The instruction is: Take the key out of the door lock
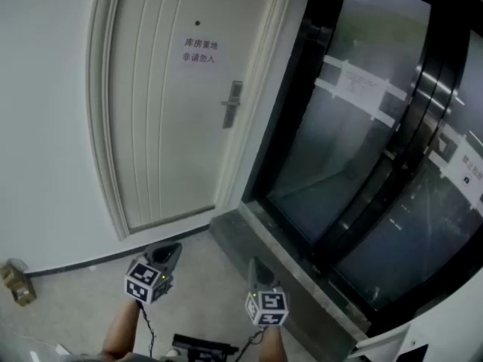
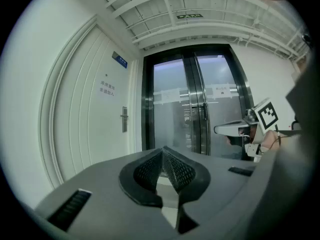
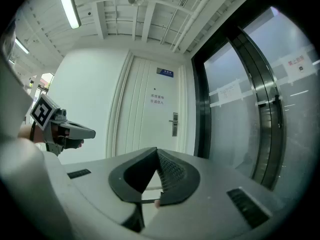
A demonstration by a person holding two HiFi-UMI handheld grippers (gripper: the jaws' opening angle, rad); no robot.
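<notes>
The left claw (image 2: pixel 162 152) and right claw (image 3: pixel 156 152) are closed and empty, well short of the door lock (image 1: pixel 232 104), as approach is pending

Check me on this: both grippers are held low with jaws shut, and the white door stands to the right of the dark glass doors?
Not quite. The white door stands to the left of the dark glass doors, as the head view shows. The rest holds: the left gripper and the right gripper are held low, jaws shut.
</notes>
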